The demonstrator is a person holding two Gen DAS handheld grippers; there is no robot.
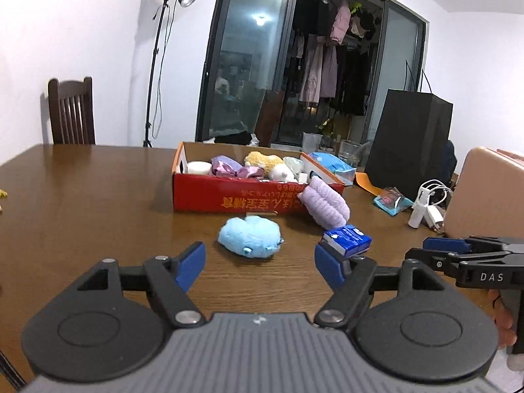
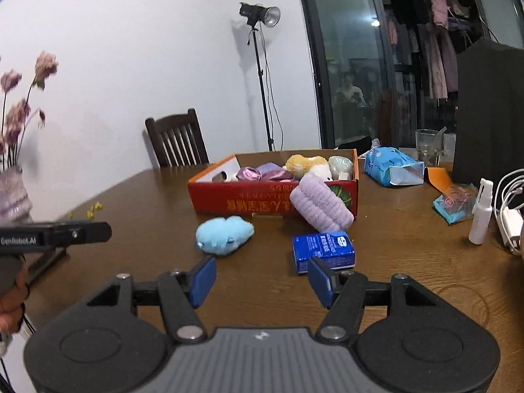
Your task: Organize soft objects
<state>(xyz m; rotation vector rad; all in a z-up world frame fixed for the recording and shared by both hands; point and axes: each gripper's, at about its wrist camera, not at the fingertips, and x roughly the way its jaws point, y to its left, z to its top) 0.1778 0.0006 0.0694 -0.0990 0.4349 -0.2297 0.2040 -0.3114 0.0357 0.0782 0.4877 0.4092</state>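
Note:
A red cardboard box (image 1: 229,193) (image 2: 235,199) sits mid-table and holds several soft things, among them a yellow plush (image 1: 263,160) (image 2: 304,163) and purple cloth (image 1: 229,167) (image 2: 258,172). A light blue plush (image 1: 250,236) (image 2: 224,234) lies on the table in front of the box. A lilac rolled towel (image 1: 324,203) (image 2: 319,203) leans on the box's right front corner. A blue tissue pack (image 1: 348,239) (image 2: 322,250) lies just below it. My left gripper (image 1: 260,267) is open and empty, just short of the blue plush. My right gripper (image 2: 262,281) is open and empty, short of the tissue pack.
A black paper bag (image 1: 409,144), a glass (image 2: 427,145), a blue wipes pack (image 2: 391,167), a snack packet (image 2: 455,206), a white spray bottle (image 2: 479,216) and charger cables (image 2: 509,209) crowd the right. A vase of flowers (image 2: 13,193) stands far left. A chair (image 2: 177,140) is behind the table.

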